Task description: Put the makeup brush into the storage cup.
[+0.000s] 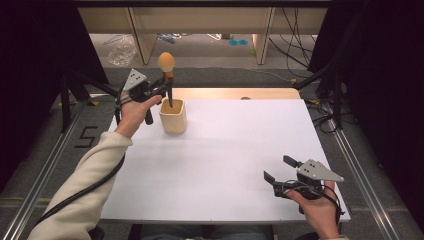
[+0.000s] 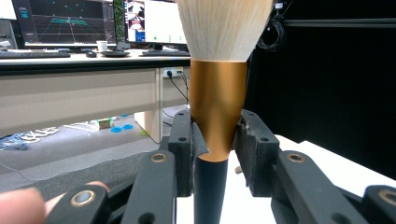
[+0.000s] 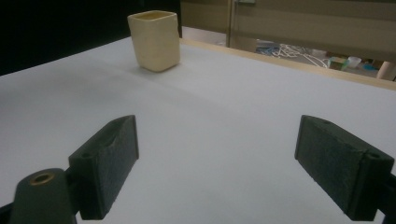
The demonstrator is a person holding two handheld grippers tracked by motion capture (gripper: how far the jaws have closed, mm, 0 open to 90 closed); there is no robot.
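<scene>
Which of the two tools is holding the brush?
The left tool: it grips the brush over the cup. The right tool is open.

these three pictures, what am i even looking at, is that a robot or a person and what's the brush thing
It is a person, not a robot, holding a two-jaw hand tool in each hand at a white table. The high view looks down from above; the other two come from cameras riding on each tool. The left gripper is clamped on a makeup brush, held upright with its black handle tip dipping into a cream cup. The gripper's own view shows the jaws pressing the brush's gold collar. The right gripper rests near the table's front corner, jaws wide open, holding nothing.
</scene>
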